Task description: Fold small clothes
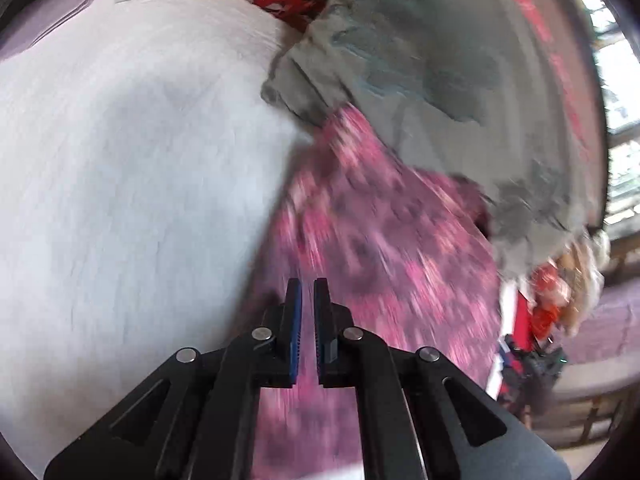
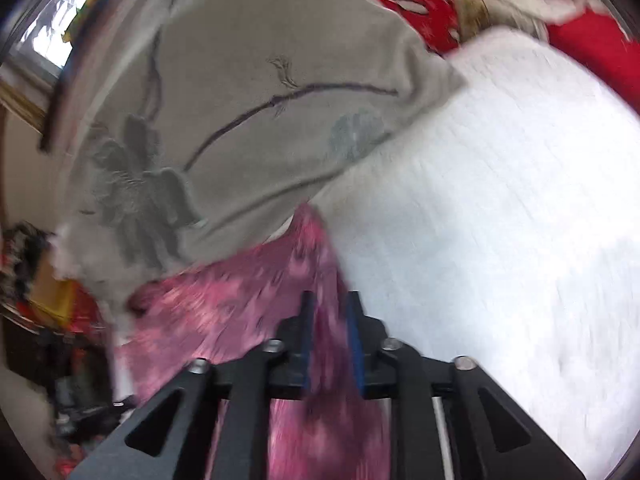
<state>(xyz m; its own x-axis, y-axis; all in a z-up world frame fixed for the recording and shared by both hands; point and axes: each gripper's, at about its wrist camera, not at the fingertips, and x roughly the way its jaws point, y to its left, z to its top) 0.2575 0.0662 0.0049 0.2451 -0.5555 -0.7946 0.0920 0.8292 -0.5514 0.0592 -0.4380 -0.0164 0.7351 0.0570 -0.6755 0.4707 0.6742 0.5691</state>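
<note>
— Left gripper (image 1: 307,290)?
— Pinched nearly shut over the pink patterned cloth (image 1: 360,240); a thin fold possibly caught between the pads, too blurred to tell.

— And the cloth?
— Spread on the white bed cover (image 1: 120,160), top corner tucked under a grey printed cloth (image 1: 420,60). Soft, light, floppy by the look; likely to sag and slide if lifted by one point. Better taken at two edge corners.

— Right gripper (image 2: 331,300)?
— Narrowly parted, pink cloth running up between the pads; firm grip or loose, impossible to say.
</note>
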